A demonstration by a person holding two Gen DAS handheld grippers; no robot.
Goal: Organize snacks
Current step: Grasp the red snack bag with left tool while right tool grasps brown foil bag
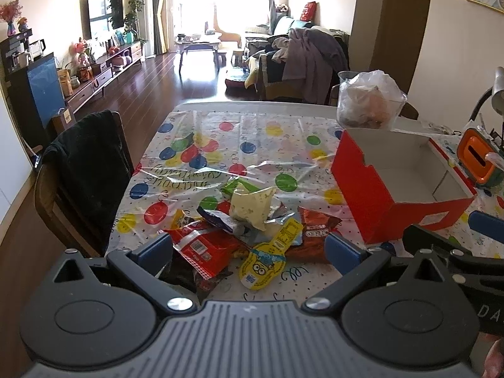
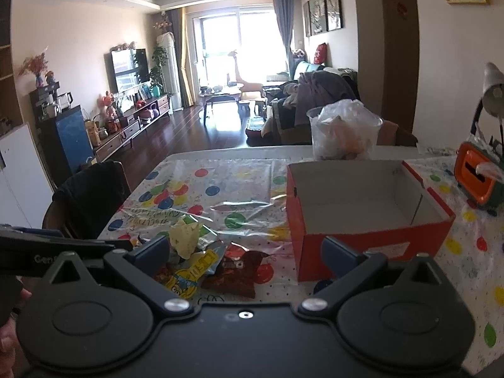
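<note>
A pile of snack packets lies on the balloon-print tablecloth [image 1: 252,135]: a red packet [image 1: 204,245], a yellow Minions packet [image 1: 264,261], a brown Oreo packet [image 1: 315,233] and a pale yellow wrapper [image 1: 252,204]. An open, empty red box [image 1: 397,186] stands to their right. My left gripper [image 1: 249,249] is open and empty, just before the pile. My right gripper [image 2: 245,252] is open and empty, between the pile and the red box [image 2: 362,208]. The Oreo packet [image 2: 236,271] and the Minions packet [image 2: 186,277] lie between its fingers.
A clear tub with a plastic bag [image 1: 368,100] stands behind the box. An orange and green object [image 1: 478,160] and a desk lamp [image 2: 491,91] are at the far right. A chair draped in black cloth [image 1: 88,170] stands at the table's left edge.
</note>
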